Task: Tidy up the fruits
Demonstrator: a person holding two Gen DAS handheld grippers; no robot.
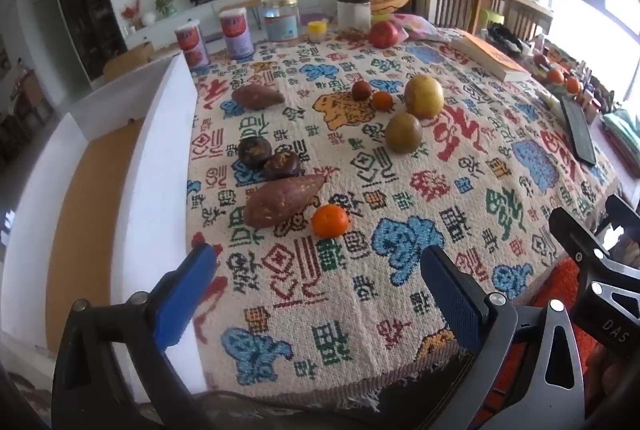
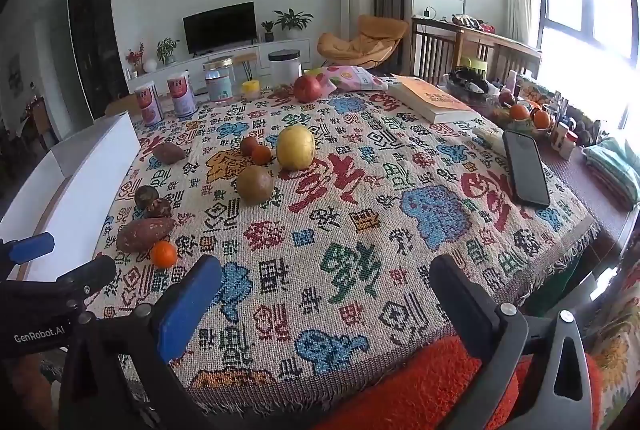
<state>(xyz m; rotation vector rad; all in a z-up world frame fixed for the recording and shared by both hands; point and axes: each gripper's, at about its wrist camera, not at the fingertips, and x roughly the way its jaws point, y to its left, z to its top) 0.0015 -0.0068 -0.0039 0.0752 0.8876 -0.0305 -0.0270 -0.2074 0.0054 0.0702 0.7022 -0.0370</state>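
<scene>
Fruit lies scattered on the patterned tablecloth [image 1: 360,310]. Nearest my left gripper [image 1: 320,270] is an orange tangerine [image 1: 329,221] beside a sweet potato [image 1: 282,200] and two dark round fruits [image 1: 266,156]. Farther back sit a brownish-green fruit [image 1: 403,132], a big yellow fruit [image 1: 423,96], a small tangerine [image 1: 383,100], a dark red fruit [image 1: 361,90], a second sweet potato [image 1: 257,96] and a red apple [image 1: 383,33]. Both grippers hover open and empty at the table's near edge; my right gripper [image 2: 326,280] faces the yellow fruit [image 2: 295,147] and brownish fruit [image 2: 254,184].
A white box with a brown floor [image 1: 160,158] stands along the table's left edge. Cans and jars [image 1: 236,32] line the far edge. A book [image 2: 434,100], a black phone [image 2: 525,168] and a dish of tangerines [image 2: 528,114] occupy the right side.
</scene>
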